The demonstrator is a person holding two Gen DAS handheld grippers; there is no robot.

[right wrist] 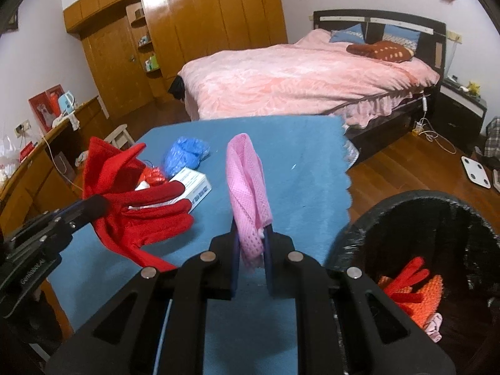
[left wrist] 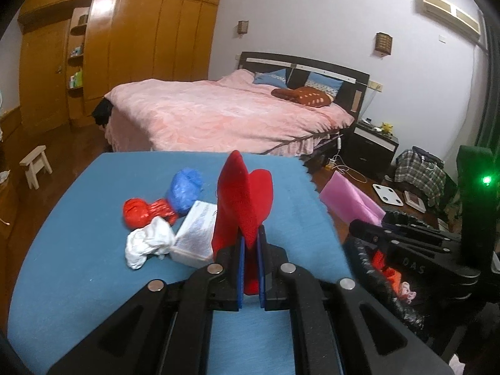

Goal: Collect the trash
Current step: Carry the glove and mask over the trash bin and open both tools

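My left gripper (left wrist: 250, 240) is shut on a red glove (left wrist: 243, 200) and holds it above the blue table (left wrist: 93, 268). It also shows in the right wrist view (right wrist: 137, 212). My right gripper (right wrist: 251, 240) is shut on a pink mesh cloth (right wrist: 248, 197) over the table's right side. On the table lie a blue crumpled bag (left wrist: 184, 189), a red crumpled bag (left wrist: 140, 212), a white crumpled wad (left wrist: 148, 243) and a white box (left wrist: 197, 234). A black bin (right wrist: 437, 218) stands to the right, holding red and orange items (right wrist: 412, 293).
A pink-covered bed (left wrist: 225, 112) stands behind the table. A wooden wardrobe (left wrist: 125, 47) fills the far wall. A small stool (left wrist: 36, 165), a nightstand (left wrist: 372, 147), a scale (left wrist: 389, 194) and bags lie on the wooden floor. A pink foam sheet (left wrist: 350, 197) is beside the table.
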